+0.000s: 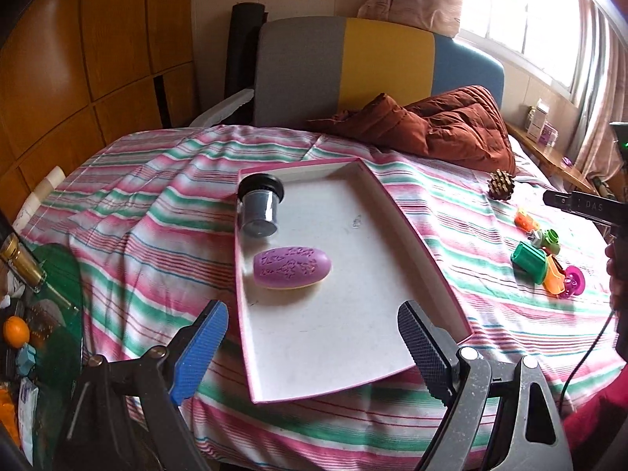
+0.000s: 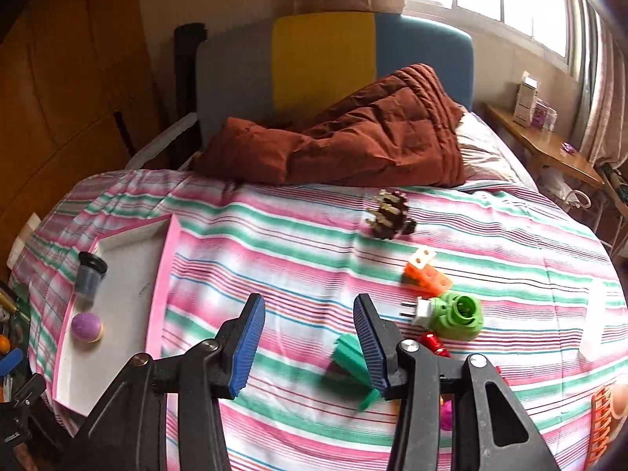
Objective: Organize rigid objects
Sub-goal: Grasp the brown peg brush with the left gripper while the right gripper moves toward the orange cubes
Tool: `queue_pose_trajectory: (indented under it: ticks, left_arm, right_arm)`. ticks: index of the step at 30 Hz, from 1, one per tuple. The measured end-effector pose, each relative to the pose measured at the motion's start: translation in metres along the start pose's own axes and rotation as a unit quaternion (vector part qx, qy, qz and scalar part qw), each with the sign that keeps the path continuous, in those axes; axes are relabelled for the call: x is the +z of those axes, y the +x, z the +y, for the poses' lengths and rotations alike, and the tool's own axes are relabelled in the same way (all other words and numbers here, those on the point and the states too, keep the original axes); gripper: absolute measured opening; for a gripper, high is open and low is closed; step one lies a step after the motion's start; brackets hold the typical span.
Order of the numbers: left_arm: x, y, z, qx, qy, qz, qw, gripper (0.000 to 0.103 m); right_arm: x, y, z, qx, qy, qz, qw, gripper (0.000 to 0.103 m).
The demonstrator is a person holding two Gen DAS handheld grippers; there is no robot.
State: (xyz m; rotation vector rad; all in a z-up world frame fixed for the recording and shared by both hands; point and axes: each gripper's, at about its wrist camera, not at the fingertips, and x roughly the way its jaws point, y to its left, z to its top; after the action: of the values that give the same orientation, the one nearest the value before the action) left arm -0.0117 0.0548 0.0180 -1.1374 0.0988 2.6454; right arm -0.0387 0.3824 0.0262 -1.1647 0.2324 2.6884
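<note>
A pink-rimmed white tray (image 1: pixel 412 235) lies on the striped bed; it also shows at the left of the right wrist view (image 2: pixel 167 274). In it are a dark jar (image 1: pixel 259 206) on its side and a purple oval case (image 1: pixel 291 267). My left gripper (image 1: pixel 314 337) is open and empty over the tray's near end. My right gripper (image 2: pixel 308 325) is open and empty above the bedsheet, with a green ribbed block (image 2: pixel 351 361) just by its right finger. Nearby lie a green plug adapter (image 2: pixel 451 316), an orange block (image 2: pixel 426 271) and a pinecone (image 2: pixel 390 212).
A rust-brown quilt (image 2: pixel 353 137) is bunched at the headboard. A side table with an orange (image 1: pixel 15 331) and a bottle stands left of the bed. A wooden shelf (image 2: pixel 549 149) runs under the window. An orange slotted piece (image 2: pixel 602 420) lies at far right.
</note>
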Motion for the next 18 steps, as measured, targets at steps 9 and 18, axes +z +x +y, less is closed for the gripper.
queue_pose_trajectory:
  ticks: [9,18]
  left_arm:
    - [0.041,0.009,-0.048,-0.068,0.037,-0.005,0.997,0.089]
    - [0.089,0.058,-0.138,-0.1,0.101,0.018,0.9897,0.089]
  right_arm:
    - [0.001,0.004,-0.124,-0.109,0.132,-0.029,0.985,0.047]
    - [-0.02,0.003,-0.188,-0.098,0.267,-0.027,0.958,0.047]
